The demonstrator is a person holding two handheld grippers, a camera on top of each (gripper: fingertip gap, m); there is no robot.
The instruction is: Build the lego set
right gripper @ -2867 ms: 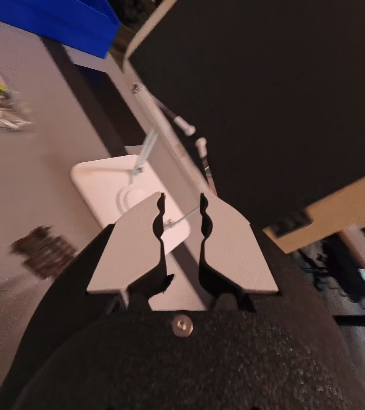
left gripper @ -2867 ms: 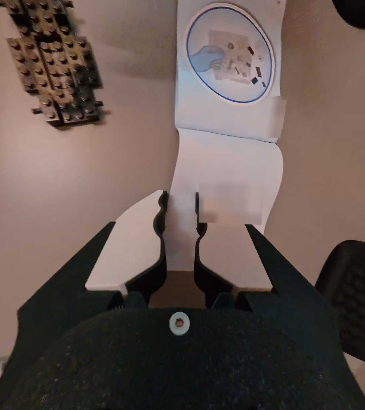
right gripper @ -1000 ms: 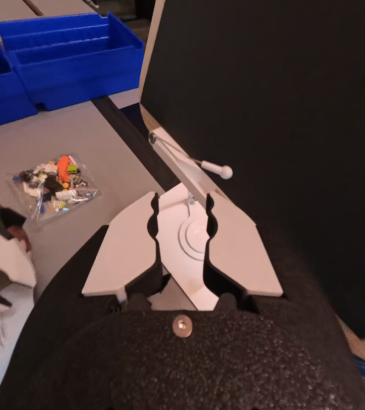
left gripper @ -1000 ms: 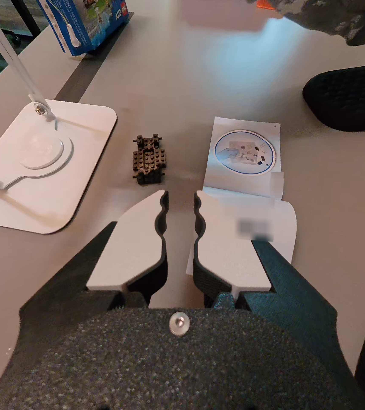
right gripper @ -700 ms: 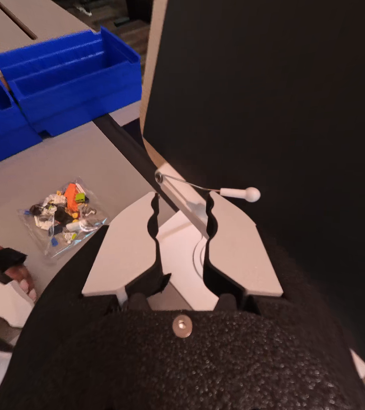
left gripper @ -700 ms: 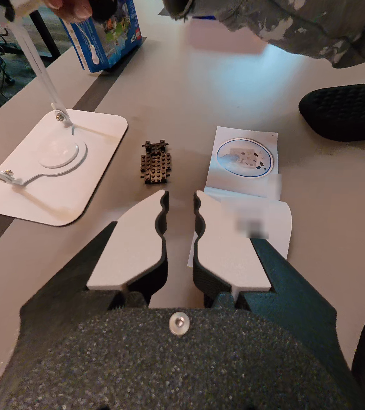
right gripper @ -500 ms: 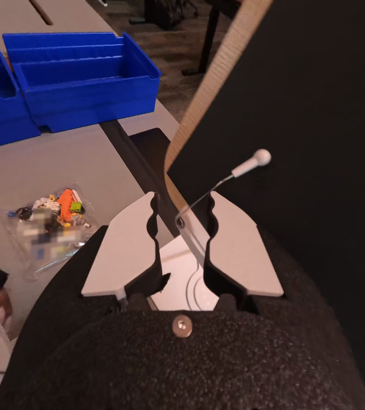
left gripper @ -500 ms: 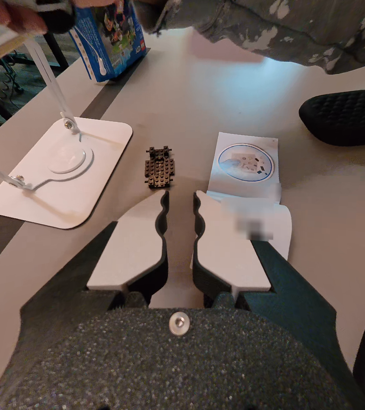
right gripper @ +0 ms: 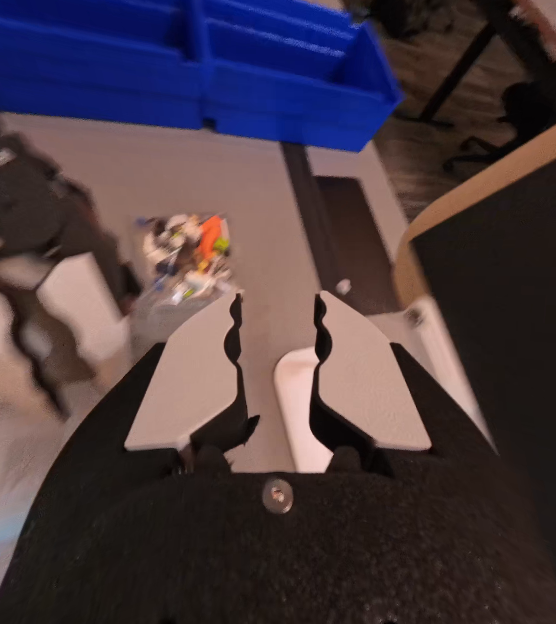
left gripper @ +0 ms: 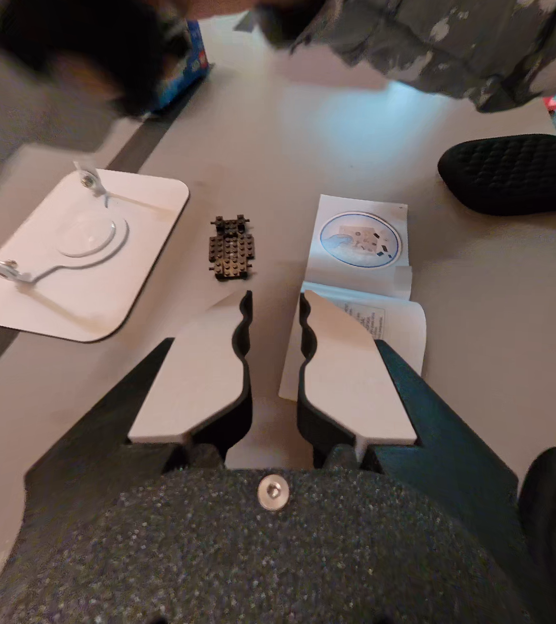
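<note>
While both tongs stand spread and empty, the black lego chassis (left gripper: pixel 232 248) lies on the desk (left gripper: pixel 270 141) just ahead of the left tongs (left gripper: pixel 275 300), long axis pointing away; the right tongs (right gripper: pixel 275 302) face the parts bag (right gripper: pixel 187 255).

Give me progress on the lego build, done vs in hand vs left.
Done: only a small dark chassis stands assembled on the table, beside the open instruction booklet. In hand: nothing; left tool and right tool are both open and empty. Left: most of it, since the bag of parts looks unopened.
</note>
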